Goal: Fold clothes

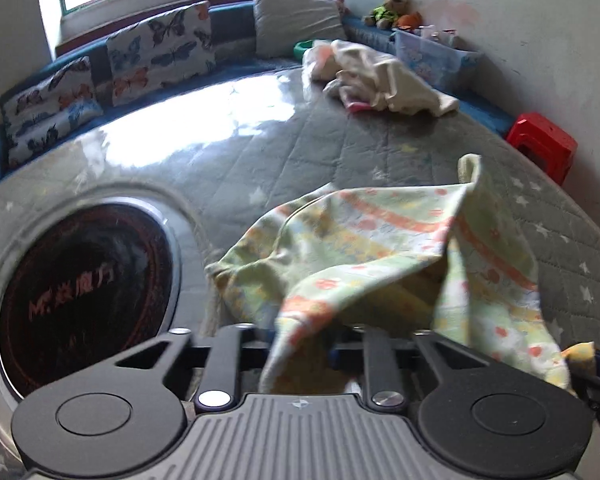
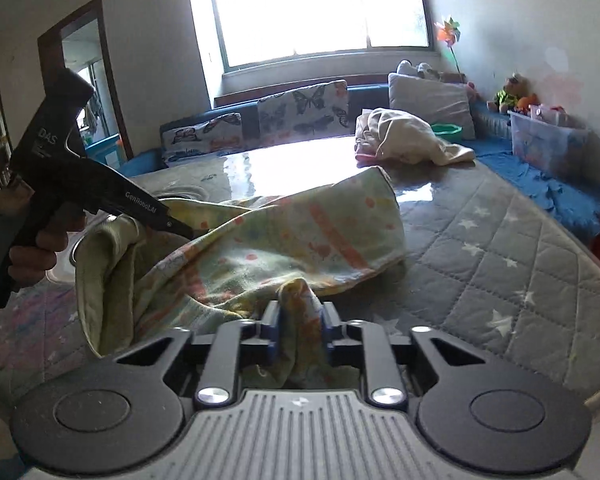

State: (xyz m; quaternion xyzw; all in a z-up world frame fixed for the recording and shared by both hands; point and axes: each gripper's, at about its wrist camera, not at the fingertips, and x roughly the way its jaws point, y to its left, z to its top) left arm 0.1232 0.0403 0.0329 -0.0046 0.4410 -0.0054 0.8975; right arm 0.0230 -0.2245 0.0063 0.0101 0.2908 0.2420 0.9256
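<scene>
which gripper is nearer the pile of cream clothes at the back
Right, probably. The cream pile lies ahead-right of the right gripper; the left gripper sits farther left. Both clamp the patterned garment.

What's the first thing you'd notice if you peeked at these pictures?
The pastel garment held up over the grey starry mattress, pinched by both the left gripper and the right gripper. Behind it lies a cream clothes pile, with butterfly cushions under the bright window. In the left view, a red stool stands at the far right.
</scene>
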